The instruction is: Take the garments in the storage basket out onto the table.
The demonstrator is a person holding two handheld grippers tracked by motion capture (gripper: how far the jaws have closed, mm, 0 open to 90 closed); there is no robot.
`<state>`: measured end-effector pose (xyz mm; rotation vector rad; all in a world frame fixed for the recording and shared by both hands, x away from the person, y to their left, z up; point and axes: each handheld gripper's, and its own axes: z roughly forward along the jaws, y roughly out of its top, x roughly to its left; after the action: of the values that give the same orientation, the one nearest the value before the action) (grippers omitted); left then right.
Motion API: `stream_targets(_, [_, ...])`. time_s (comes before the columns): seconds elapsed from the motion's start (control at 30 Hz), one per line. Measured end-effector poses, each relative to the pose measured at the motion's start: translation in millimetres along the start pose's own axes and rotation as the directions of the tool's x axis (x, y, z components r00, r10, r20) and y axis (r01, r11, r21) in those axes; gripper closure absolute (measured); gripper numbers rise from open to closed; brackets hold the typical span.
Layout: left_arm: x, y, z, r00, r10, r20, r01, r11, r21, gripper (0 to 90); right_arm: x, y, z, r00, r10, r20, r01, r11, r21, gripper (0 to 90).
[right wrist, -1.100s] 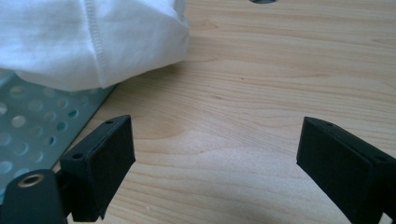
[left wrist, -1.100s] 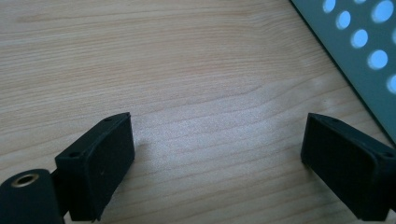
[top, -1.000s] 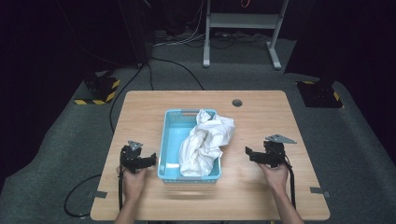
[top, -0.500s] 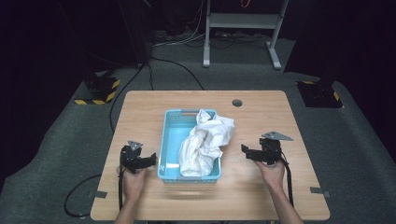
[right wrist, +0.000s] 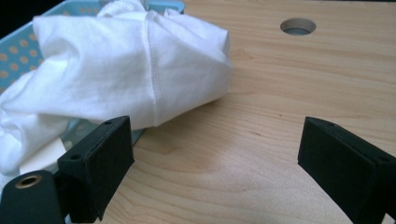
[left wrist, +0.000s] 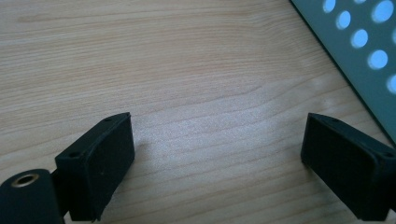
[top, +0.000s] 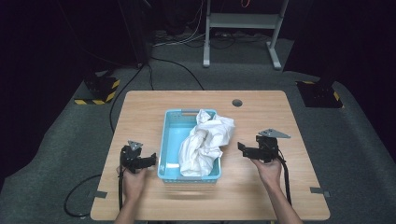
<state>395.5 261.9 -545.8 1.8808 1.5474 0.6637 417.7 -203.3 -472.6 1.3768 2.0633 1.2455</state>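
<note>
A light blue perforated basket [top: 172, 135] stands in the middle of the wooden table [top: 140, 107]. A crumpled white cloth [top: 205, 140] lies in it and spills over its right rim onto the table [right wrist: 140, 74]. My left gripper [top: 150, 160] rests low at the basket's left side, open, with bare wood between its jaws and the basket wall [left wrist: 359, 51] at the upper right. My right gripper [top: 241, 148] hovers right of the basket, open, facing the cloth's overhanging fold. Nothing is held by either gripper.
A round cable hole [top: 237, 102] sits in the table near the far edge, also in the right gripper view [right wrist: 298, 25]. Cables [top: 84, 196] trail off the table's front left. A metal stand [top: 243, 28] is on the floor beyond.
My right gripper has shifted a little left and forward, closer to the cloth. The left gripper has stayed in place.
</note>
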Motion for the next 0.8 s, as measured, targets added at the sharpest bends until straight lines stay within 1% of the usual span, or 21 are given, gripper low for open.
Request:
stream_targets(0.1, [0.0,0.0,0.0,1.0,0.001,0.0,-0.001,1.0,-0.001,9.8,3.1,4.3,-0.1,0.9999,-0.011,0.001,0.011,1.0,0.002,8.8])
stream_targets(0.23, [0.0,0.0,0.0,1.0,0.0,0.0,0.0,1.0,-0.001,9.8,9.6,10.3,1.2,0.9994,-0.025,-0.022,0.025,1.0,0.001,8.8])
stream_targets(0.3, [0.1,0.0,0.0,1.0,0.0,0.0,0.0,1.0,-0.001,9.8,12.8,11.9,2.9,0.999,-0.036,-0.025,0.036,0.999,0.003,8.8])
stream_targets(0.4, [0.1,0.0,0.0,1.0,0.0,0.0,0.0,1.0,0.0,9.8,15.1,13.3,6.0,0.9987,-0.029,-0.041,0.03,1.0,0.005,8.8])
stream_targets(0.5, [0.3,0.0,0.0,1.0,-0.001,0.002,0.001,1.0,-0.001,9.8,18.8,16.2,8.5,0.9978,-0.036,-0.055,0.037,0.999,0.007,8.7])
stream_targets(0.6, [0.5,0.0,-0.1,1.0,-0.002,0.003,0.002,1.0,-0.001,9.9,22.3,19.0,10.8,0.9959,-0.024,-0.087,0.024,1.0,-0.005,8.6])
stream_targets(0.67, [0.2,0.0,0.0,1.0,-0.001,0.001,0.001,1.0,-0.001,9.8,27.5,21.9,13.7,0.9941,-0.034,-0.103,0.034,0.999,0.002,9.1])
stream_targets(0.8, [0.1,0.0,0.0,1.0,-0.001,0.0,0.001,1.0,-0.001,9.9,33.0,25.5,15.9,0.993,-0.052,-0.106,0.052,0.999,0.004,9.9])
